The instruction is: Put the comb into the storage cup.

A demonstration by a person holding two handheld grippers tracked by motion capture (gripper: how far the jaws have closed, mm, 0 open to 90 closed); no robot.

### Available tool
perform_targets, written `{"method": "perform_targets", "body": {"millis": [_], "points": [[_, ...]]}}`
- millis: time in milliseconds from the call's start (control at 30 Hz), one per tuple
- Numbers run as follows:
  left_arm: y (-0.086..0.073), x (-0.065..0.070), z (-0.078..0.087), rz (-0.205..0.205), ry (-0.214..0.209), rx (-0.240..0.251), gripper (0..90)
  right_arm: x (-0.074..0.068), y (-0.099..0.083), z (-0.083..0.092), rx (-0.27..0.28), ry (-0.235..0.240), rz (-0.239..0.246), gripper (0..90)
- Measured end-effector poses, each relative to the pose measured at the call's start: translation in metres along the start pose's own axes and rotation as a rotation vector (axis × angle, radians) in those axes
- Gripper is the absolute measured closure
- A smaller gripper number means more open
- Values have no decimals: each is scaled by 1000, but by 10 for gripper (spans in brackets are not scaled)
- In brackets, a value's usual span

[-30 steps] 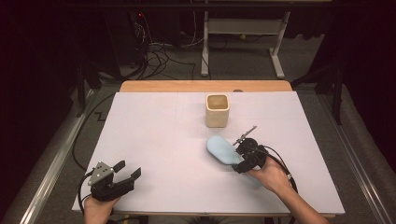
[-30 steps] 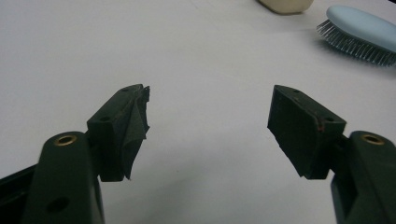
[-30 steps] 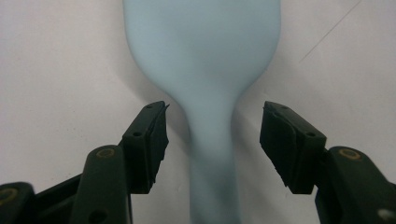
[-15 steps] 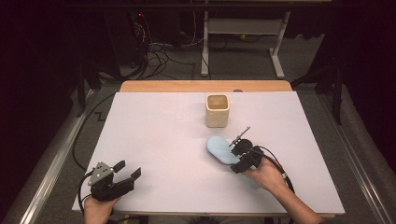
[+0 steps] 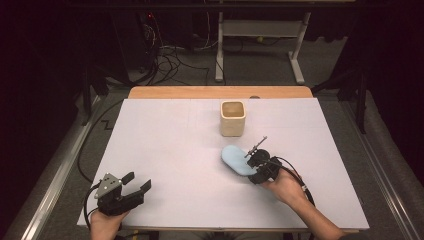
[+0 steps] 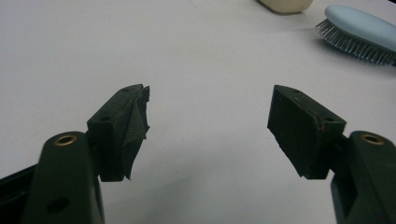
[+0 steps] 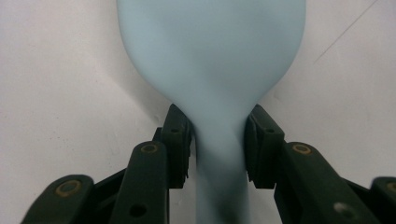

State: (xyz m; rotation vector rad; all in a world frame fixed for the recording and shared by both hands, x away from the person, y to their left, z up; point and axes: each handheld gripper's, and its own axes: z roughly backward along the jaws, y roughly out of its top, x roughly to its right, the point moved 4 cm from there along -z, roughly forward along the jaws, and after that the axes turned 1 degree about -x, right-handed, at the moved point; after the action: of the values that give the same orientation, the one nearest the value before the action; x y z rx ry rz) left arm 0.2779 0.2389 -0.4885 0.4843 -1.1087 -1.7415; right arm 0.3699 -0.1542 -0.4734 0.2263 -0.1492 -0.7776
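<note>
Near the front left corner of the white table [image 5: 165, 145], the left gripper [image 5: 136, 182] waits with its jaws wide apart and nothing between them. Further in, on the right, the right gripper [image 5: 256, 165] has just been closing its jaws, and the pads now press the neck of the pale blue hairbrush [image 5: 237, 159]. This brush has an oval head, bristles facing down. Its long axis runs diagonally, head toward the far left. It has not moved. Beyond stands the cream cup [image 5: 233, 118].

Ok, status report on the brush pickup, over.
Right claw has just closed onto the hairbrush at its neck. Left claw open, idle. Cup stands apart beyond; nothing in the way.
</note>
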Motion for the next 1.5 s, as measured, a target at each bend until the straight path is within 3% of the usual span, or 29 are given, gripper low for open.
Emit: {"method": "perform_targets", "body": {"millis": [333,1500], "points": [[0,0,0,-1,2,-1,291,-1,1,0,-11,-2,40,694],[1,2,-1,-8,-2,1,292,-3,-5,10,55,30,52,705]]}}
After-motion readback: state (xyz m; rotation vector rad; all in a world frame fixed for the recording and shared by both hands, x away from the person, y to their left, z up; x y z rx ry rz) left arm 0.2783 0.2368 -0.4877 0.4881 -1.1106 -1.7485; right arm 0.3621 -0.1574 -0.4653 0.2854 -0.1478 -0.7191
